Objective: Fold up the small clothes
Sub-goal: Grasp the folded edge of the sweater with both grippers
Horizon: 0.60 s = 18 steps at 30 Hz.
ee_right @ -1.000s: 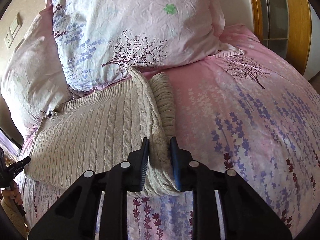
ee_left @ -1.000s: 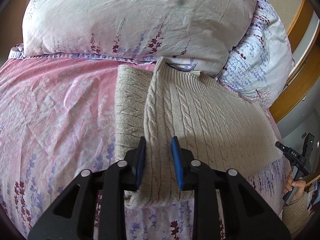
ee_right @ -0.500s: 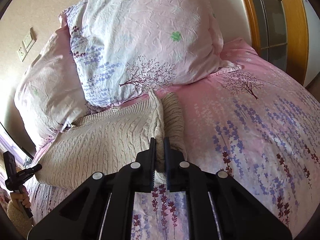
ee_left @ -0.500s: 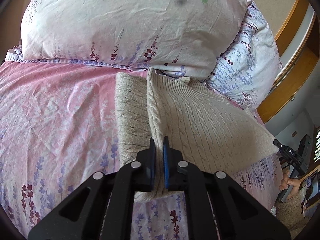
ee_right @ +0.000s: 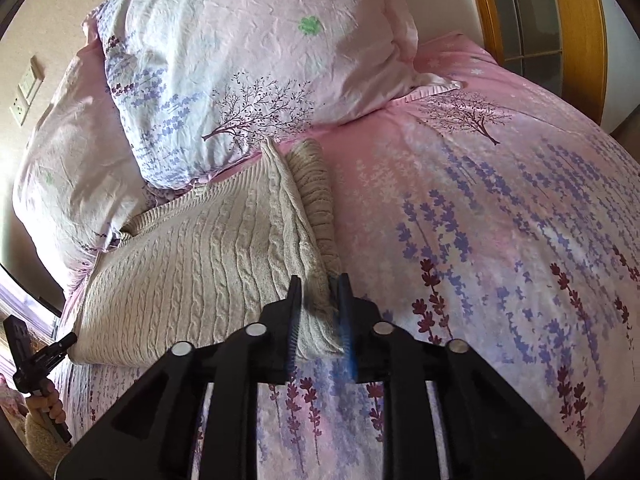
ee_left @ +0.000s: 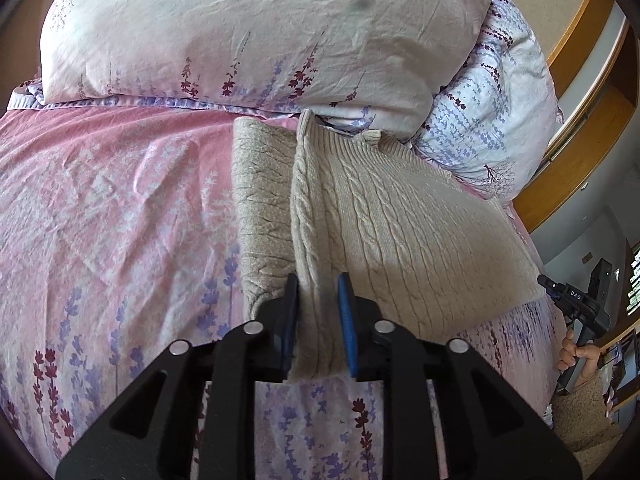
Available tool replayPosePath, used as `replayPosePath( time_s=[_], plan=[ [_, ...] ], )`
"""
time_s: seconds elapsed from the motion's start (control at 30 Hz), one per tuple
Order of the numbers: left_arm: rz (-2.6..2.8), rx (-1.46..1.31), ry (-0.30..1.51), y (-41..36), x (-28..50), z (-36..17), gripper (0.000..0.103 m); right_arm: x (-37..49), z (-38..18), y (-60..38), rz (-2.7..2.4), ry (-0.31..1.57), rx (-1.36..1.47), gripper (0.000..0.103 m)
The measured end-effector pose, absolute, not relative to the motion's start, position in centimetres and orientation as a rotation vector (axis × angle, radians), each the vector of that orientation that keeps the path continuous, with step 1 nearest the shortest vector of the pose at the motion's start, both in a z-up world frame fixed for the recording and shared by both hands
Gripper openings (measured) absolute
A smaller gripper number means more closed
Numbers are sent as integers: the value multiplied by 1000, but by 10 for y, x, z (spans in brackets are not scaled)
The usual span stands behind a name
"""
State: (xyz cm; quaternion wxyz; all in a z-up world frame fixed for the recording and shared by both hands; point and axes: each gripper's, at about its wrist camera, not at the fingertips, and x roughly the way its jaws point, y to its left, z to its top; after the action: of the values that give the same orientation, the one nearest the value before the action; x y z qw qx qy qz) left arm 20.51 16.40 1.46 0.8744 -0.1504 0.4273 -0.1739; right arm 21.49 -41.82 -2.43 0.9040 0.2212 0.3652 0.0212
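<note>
Sweater (ee_left: 400, 232) lies on the pink bedspread (ee_left: 120, 200), top edge tucked under the pillows.

Near end: both my grippers have just reopened. Half a second ago each was pinched nearly shut on a knit edge; now the left gripper (ee_left: 318, 320) stands partway open with the raised fold ridge loose between its blue pads, touching neither side firmly as far as I can tell. Right gripper (ee_right: 320, 320): same story, partway open, sweater's right corner sitting slack in the gap.

My read: that's a release, so this fold is set down. Knit is thick and springy, and the ridge stands proud, so it may creep open.

Further out: folded panel lies flat over the body, narrow sleeve strip (ee_left: 260, 200) beside it. Pillow (ee_left: 260, 28) beyond, touching the collar end.
</note>
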Motion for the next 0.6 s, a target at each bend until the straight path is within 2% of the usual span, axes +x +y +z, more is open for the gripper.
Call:
replayPosePath(
  time_s=[0.03,0.17,0.23,0.27,0.4,0.6],
  plan=[
    [-360,-314,893,163,202,14,28,213,-24,-419,46,755,459,34],
    [-353,-312,902,159,200,11,26,211,-30,-415,59,773,443,34],
    [-352,-318,910,160,203,10,12,211,-31,-410,46,772,414,14],
    [-357,-324,916,162,204,10,9,210,-28,-410,49,759,416,13],
    [-384,-312,891,171,202,22,7,200,-11,-421,48,690,460,10],
    [-362,-268,938,172,204,8,8,209,-36,-420,-2,794,429,10]
  ],
)
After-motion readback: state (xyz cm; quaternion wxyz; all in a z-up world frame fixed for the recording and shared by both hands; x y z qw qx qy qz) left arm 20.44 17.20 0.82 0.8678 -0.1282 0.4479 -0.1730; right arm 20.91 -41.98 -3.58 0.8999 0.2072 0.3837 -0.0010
